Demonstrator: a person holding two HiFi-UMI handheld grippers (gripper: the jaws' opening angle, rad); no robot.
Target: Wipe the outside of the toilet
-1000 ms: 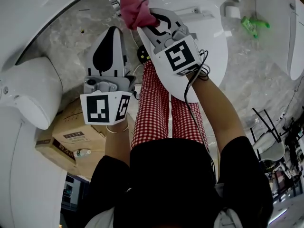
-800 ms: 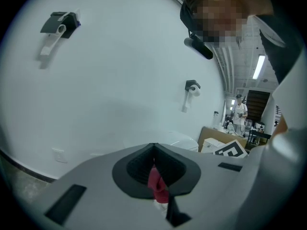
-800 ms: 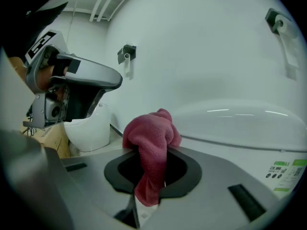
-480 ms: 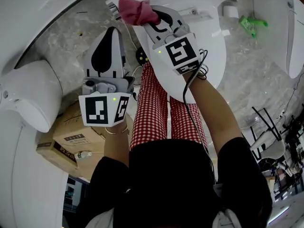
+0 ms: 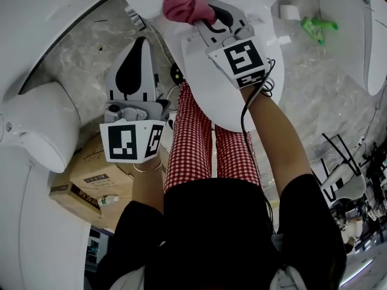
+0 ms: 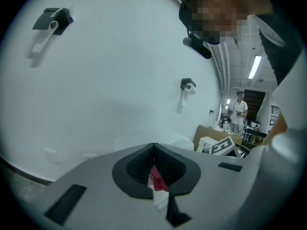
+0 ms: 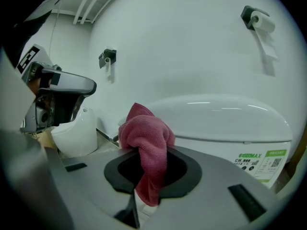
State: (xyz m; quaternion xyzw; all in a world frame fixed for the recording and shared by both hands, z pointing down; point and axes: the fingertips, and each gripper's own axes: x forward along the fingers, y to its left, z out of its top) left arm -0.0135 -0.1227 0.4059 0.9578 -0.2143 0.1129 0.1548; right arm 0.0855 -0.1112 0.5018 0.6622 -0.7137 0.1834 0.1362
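Observation:
A white toilet (image 5: pixel 269 95) with its lid down fills the top middle of the head view; the right gripper view shows the lid (image 7: pixel 225 111) from the side. My right gripper (image 5: pixel 202 12) is shut on a pink cloth (image 5: pixel 186 8), held over the toilet's far end. The cloth (image 7: pixel 146 140) bunches above the jaws, just left of the lid. My left gripper (image 5: pixel 140 41) hangs to the left of the toilet over the marble floor, jaws together, holding nothing. From the left gripper view (image 6: pixel 153 150) it faces a bare white wall.
Another white fixture (image 5: pixel 36 125) stands at the left, with cardboard boxes (image 5: pixel 91 174) beside it. A green object (image 5: pixel 318 28) lies on the floor at the upper right. Toilet-roll holders (image 7: pixel 256 18) hang on the wall. A person (image 6: pixel 239 110) stands far off.
My right gripper has carried the pink cloth up and to the right along the toilet. The left gripper has barely moved.

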